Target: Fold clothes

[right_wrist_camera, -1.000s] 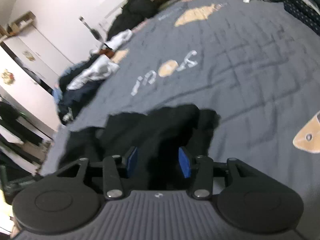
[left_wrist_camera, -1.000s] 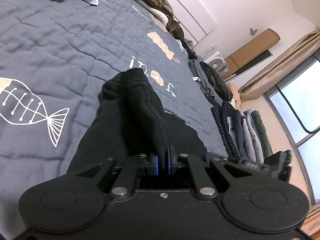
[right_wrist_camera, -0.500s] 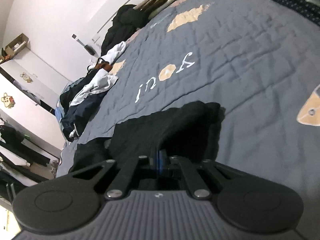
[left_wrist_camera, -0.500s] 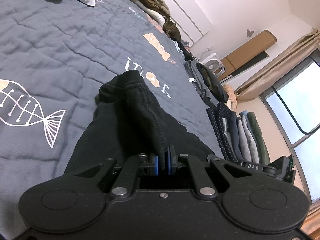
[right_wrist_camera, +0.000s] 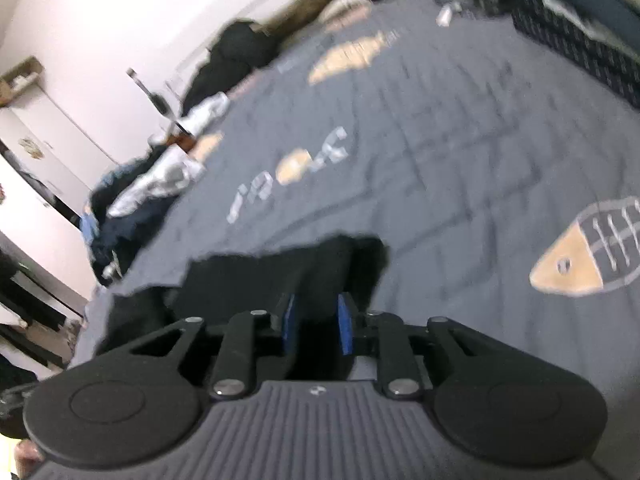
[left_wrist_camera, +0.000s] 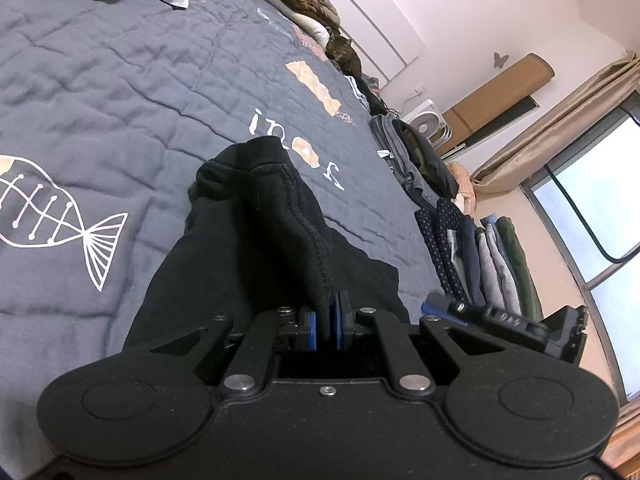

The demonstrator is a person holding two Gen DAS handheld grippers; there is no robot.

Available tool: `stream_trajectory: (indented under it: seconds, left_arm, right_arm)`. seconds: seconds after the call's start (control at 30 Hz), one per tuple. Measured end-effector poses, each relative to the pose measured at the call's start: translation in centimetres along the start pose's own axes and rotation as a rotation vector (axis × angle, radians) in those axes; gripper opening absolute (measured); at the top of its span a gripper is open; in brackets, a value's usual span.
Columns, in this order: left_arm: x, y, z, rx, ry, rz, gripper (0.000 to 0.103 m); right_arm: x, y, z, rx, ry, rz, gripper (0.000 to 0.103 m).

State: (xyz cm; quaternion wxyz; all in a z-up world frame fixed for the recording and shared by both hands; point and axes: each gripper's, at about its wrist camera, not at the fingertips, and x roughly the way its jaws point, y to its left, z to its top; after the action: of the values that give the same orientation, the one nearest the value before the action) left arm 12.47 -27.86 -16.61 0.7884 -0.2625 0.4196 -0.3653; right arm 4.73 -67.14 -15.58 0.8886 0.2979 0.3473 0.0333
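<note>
A black garment (left_wrist_camera: 280, 216) lies on the dark grey quilt (left_wrist_camera: 120, 80) with one ribbed edge lifted into a ridge. My left gripper (left_wrist_camera: 325, 326) is shut on that raised edge, the cloth pinched between its blue pads. In the blurred right wrist view the same black garment (right_wrist_camera: 280, 272) lies flat just ahead of my right gripper (right_wrist_camera: 316, 328). That gripper is open, its blue pads well apart above dark cloth. Part of the right gripper's body also shows at the right of the left wrist view, close beside my left gripper.
Folded clothes (left_wrist_camera: 488, 256) stand in a row along the bed's right edge, with darker piles (left_wrist_camera: 416, 160) beyond. Loose clothes (right_wrist_camera: 152, 188) are heaped at the far side of the quilt. A cat (left_wrist_camera: 344, 54) rests by the wall. A window (left_wrist_camera: 592, 216) is at the right.
My right gripper was shut half a second ago and is open now, and its view has swung and blurred. My left gripper keeps its hold on the raised edge, hardly moved.
</note>
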Motion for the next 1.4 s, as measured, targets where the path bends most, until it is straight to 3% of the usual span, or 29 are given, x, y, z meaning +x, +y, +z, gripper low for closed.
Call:
stream_trajectory:
  seconds: [0.07,0.17,0.33,0.4,0.47,0.57,0.63,0.7,0.83,0.9,0.97,1.03,1.07,1.13,1.23,1.4]
  left_arm:
    - [0.0,0.0,0.0,0.001,0.000,0.001,0.008]
    - [-0.1,-0.1,-0.1,0.004,0.000,0.003,0.008]
    - [0.0,-0.1,-0.1,0.004,0.002,0.004,0.008]
    - [0.0,-0.1,-0.1,0.003,0.002,0.004,0.008]
    - [0.0,-0.1,0.0,0.004,0.000,0.003,0.008]
    - [-0.2,-0.1,-0.1,0.005,-0.002,0.002,0.008]
    - [-0.2,-0.1,-0.1,0.006,-0.003,0.002,0.008]
    - [-0.2,-0.2,-0.1,0.008,-0.005,0.002,0.008]
    - [-0.5,-0.6,0.0,0.021,-0.016,-0.007,0.009]
    - [-0.8,-0.8,0.2,0.028,-0.022,-0.011,0.008]
    - [-1.2,-1.1,0.5,0.037,-0.023,-0.011,0.010]
    - [-1.7,-1.5,0.8,0.055,-0.021,-0.009,0.014]
    - [-2.0,-1.8,0.9,0.068,-0.017,-0.006,0.025]
    - [-2.5,-2.2,0.9,0.087,-0.030,-0.016,0.036]
    - [-2.9,-2.7,0.9,0.098,-0.045,-0.037,0.036]
    - [-3.3,-2.2,1.4,0.067,-0.065,-0.049,0.036]
  right_arm:
    - [1.0,0.3,0.3,-0.033,-0.014,-0.010,0.034]
    - [2.6,0.7,0.8,-0.078,-0.034,-0.026,0.035]
    - [5.4,-1.1,1.2,0.033,-0.030,-0.091,0.035]
    - [5.7,-1.1,0.8,0.028,-0.038,-0.082,0.030]
    - [5.7,-1.0,0.7,0.037,-0.047,-0.065,0.006]
    - [5.1,-0.2,0.8,0.022,-0.127,-0.058,0.004]
    - [4.9,0.5,0.9,-0.054,-0.177,-0.079,0.004]
    - [5.6,1.0,0.7,-0.159,-0.158,-0.104,0.004]
    - [6.0,0.4,0.9,-0.173,-0.078,-0.150,0.011]
    - [4.5,0.5,1.7,-0.154,-0.096,-0.145,0.015]
    - [2.5,1.3,2.1,-0.159,-0.123,-0.131,0.031]
    - [0.6,3.1,1.7,-0.221,-0.127,-0.076,0.042]
    - [-0.3,4.0,1.5,-0.252,-0.128,-0.048,0.045]
    - [-1.0,6.5,0.3,-0.329,-0.106,0.000,0.053]
    - [-1.6,10.8,-2.0,-0.476,-0.079,0.071,0.057]
    - [-0.8,13.7,-4.2,-0.641,-0.055,0.067,0.061]
